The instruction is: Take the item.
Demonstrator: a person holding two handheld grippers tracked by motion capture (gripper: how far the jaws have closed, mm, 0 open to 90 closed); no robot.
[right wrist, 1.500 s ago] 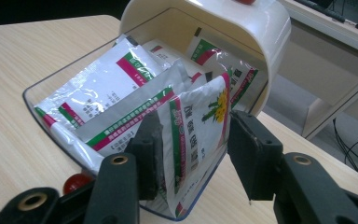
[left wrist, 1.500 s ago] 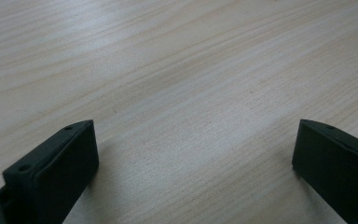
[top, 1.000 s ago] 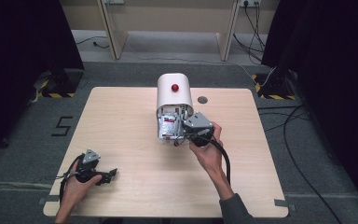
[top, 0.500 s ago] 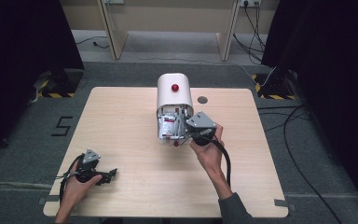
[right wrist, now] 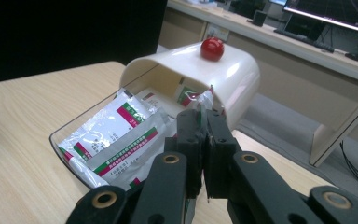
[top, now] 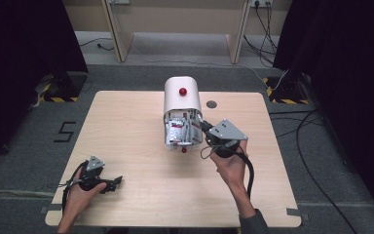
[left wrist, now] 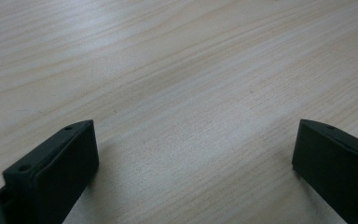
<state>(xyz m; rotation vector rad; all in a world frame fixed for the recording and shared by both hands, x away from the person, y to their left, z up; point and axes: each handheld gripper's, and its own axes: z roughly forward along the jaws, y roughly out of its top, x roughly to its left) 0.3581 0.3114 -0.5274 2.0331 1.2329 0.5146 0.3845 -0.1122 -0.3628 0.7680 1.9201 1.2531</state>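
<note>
At the left of the high view we read a black figure "5" (top: 65, 131) marked on the floor (top: 24, 161). Print on the sachets' (right wrist: 121, 135) green-and-red labels is too small to read.

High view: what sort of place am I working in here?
Likely a lab or recording room, not a home: dark curtains flank a lone wooden table, hazard-striped tape marks the carpet, and cables trail across it.

Black two-jaw left gripper (top: 114, 183), right gripper (right wrist: 204, 135) with brass screws, grey plate, black cable, grey sleeve (top: 253, 224)
</note>
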